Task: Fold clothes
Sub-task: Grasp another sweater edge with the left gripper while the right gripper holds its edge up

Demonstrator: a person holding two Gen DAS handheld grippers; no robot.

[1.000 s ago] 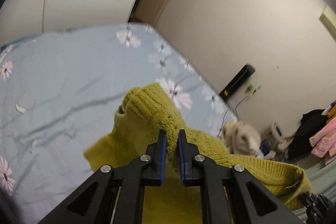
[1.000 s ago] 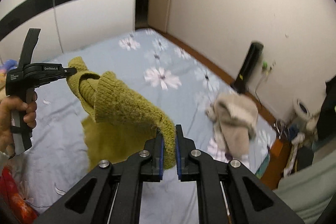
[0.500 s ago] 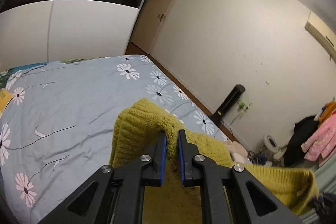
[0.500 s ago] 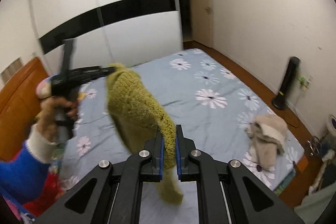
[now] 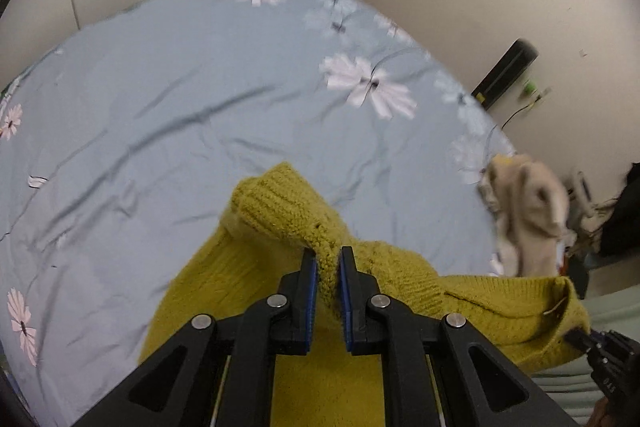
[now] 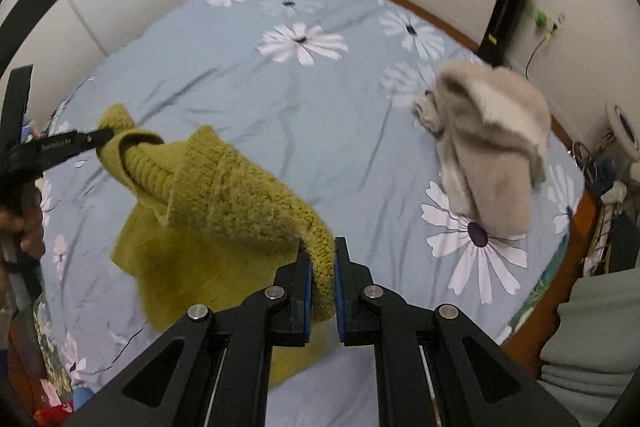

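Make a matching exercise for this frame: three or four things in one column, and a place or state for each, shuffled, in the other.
Things:
1. mustard sweater
2. beige garment
3. black tower
4. bedsheet

Places or states:
A. standing on the floor against the wall
B. pinched by the left claw and the right claw
C. lying in a heap near the bed's edge
D. blue-grey, printed with white daisies

Pairs: 1-B, 2-C, 3-A, 4-D
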